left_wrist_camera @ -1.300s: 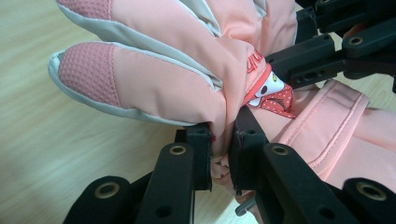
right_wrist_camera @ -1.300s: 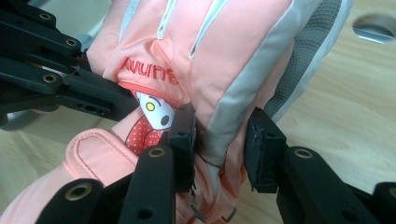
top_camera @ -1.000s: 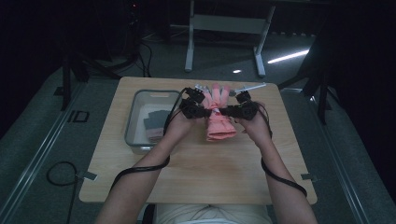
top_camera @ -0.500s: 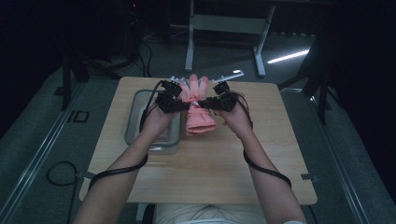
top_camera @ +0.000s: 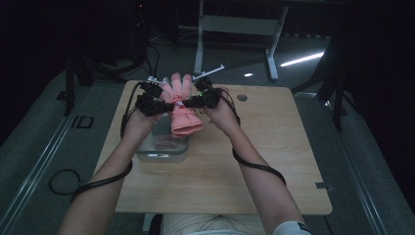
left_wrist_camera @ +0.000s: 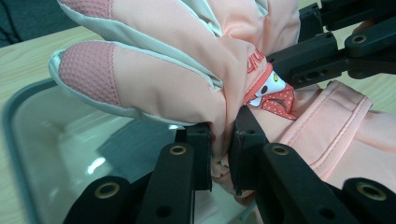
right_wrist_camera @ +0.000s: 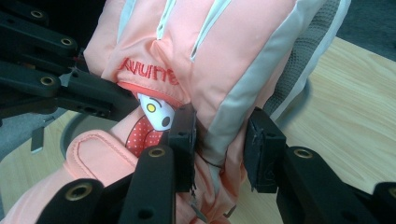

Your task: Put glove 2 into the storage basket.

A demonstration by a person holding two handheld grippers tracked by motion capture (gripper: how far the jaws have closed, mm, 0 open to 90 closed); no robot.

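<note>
Over table (top_camera: 274, 161) – glove (top_camera: 182, 111) pinched between grippers (top_camera: 177, 104)

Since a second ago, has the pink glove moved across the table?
Yes. The pink glove, held between both grippers, has shifted left, from beside the clear tray to above its right part.

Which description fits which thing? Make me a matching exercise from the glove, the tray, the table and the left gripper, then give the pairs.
Things:
1. glove
2. tray
3. table
4. left gripper

Descriptions:
A. light wood, with everything else on or over it
B. clear, resting on the tabletop
C. pink with grey trim, held in the air
D. black, fingers shut on fabric

Pairs: 1-C, 2-B, 3-A, 4-D
</note>
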